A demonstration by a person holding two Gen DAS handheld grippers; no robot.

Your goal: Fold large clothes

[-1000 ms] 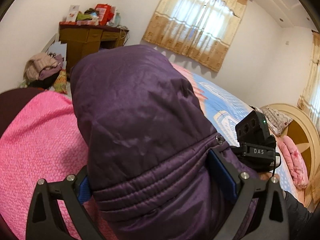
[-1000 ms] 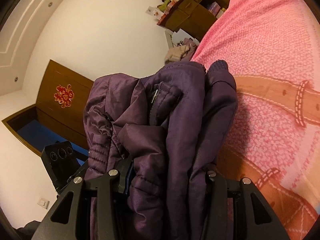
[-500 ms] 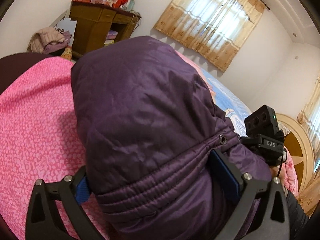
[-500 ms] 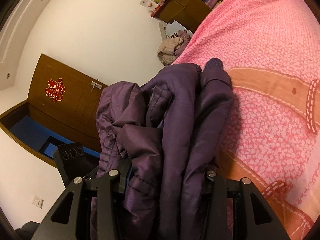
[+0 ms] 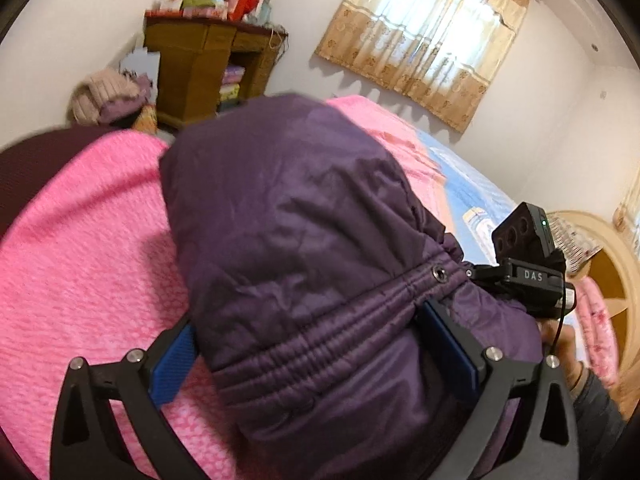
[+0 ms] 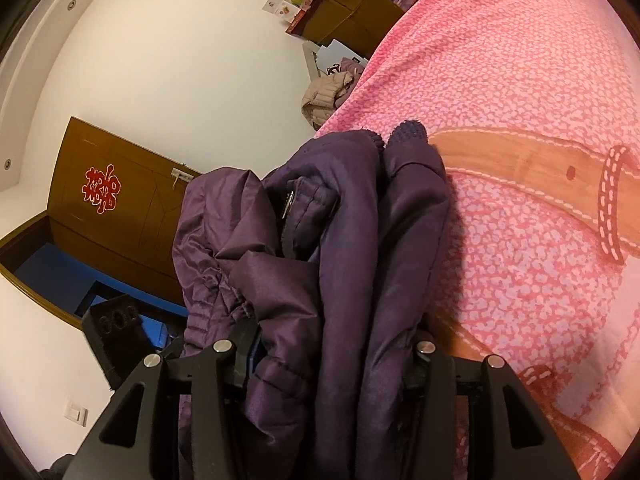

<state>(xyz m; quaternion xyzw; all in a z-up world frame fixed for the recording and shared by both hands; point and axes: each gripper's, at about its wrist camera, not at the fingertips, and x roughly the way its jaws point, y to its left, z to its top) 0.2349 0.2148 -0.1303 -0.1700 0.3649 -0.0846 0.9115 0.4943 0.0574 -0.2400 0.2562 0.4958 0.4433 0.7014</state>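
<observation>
A folded purple padded jacket [image 5: 304,248] fills the middle of the left wrist view, held over the pink bedspread [image 5: 88,248]. My left gripper [image 5: 312,340] is shut on the jacket's thick quilted fold, blue pads pressed on both sides. My right gripper [image 6: 332,344] is shut on the jacket's bunched layers [image 6: 340,240], seen edge-on with a zipper pull showing. The right gripper's body [image 5: 528,264] shows at the jacket's right side in the left wrist view. What lies under the jacket is hidden.
The pink bedspread [image 6: 520,120] with an orange belt pattern covers the bed. A wooden cabinet [image 5: 200,68] with boxes on top stands by the wall, a clothes pile [image 5: 108,96] beside it. A curtained window [image 5: 424,28], headboard [image 5: 600,272] and wooden door [image 6: 116,208] surround.
Both grippers have kept hold of the jacket and carried it lower toward the bedspread. The left view has swung, so the cabinet and window sit more to the centre.
</observation>
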